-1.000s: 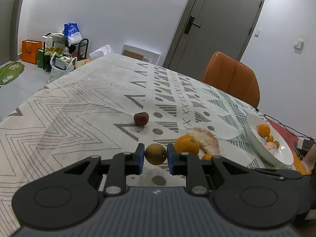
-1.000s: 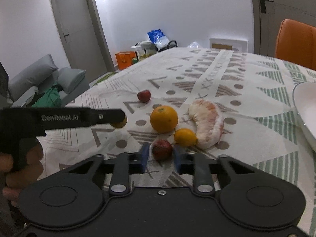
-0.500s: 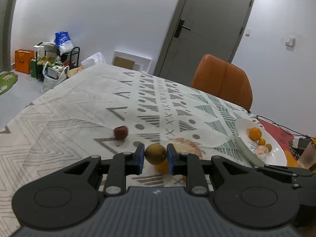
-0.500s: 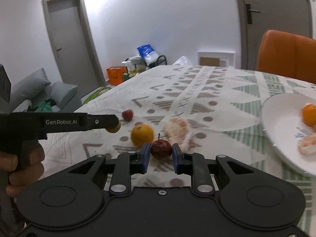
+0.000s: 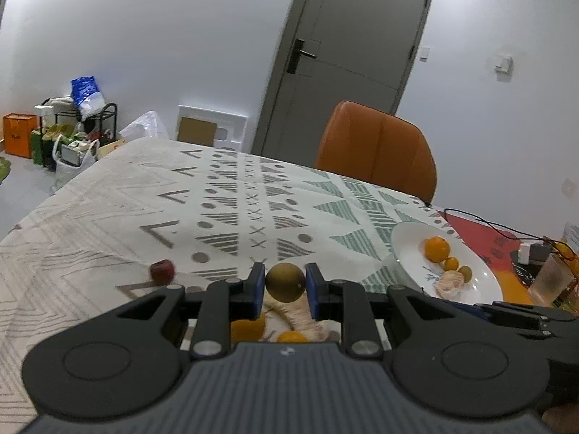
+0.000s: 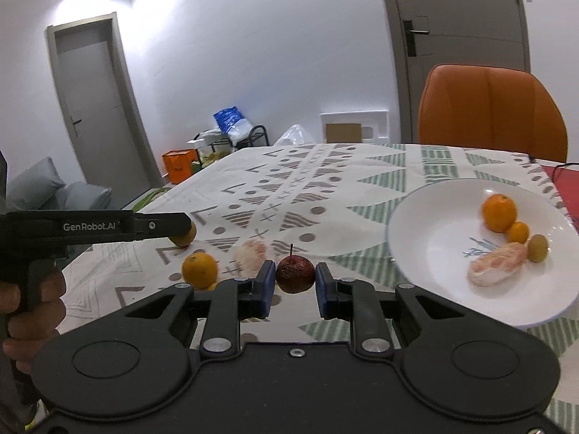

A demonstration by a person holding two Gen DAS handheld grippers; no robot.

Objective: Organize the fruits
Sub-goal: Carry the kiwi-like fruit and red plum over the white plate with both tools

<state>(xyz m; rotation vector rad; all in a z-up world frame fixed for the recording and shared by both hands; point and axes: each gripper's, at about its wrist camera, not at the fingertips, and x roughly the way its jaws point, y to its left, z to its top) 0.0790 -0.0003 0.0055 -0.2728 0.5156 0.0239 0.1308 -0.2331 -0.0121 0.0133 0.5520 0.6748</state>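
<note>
A round brown-green fruit (image 5: 285, 282) is sitting low in the middle of the left view. A small dark red apple (image 6: 295, 274) with a stem is sitting low in the middle of the right view. A white plate (image 6: 434, 238) at the right is holding an orange (image 6: 498, 212).

White plate (image 6: 427, 253), orange chair (image 6: 488, 108), grey-green geometric-patterned tablecloth (image 5: 108, 217), dark red fruit (image 6: 295, 274), olive-brown fruit (image 5: 285, 282).

Both claws (image 5: 285, 285) (image 6: 295, 278) clamped, loaded.
</note>
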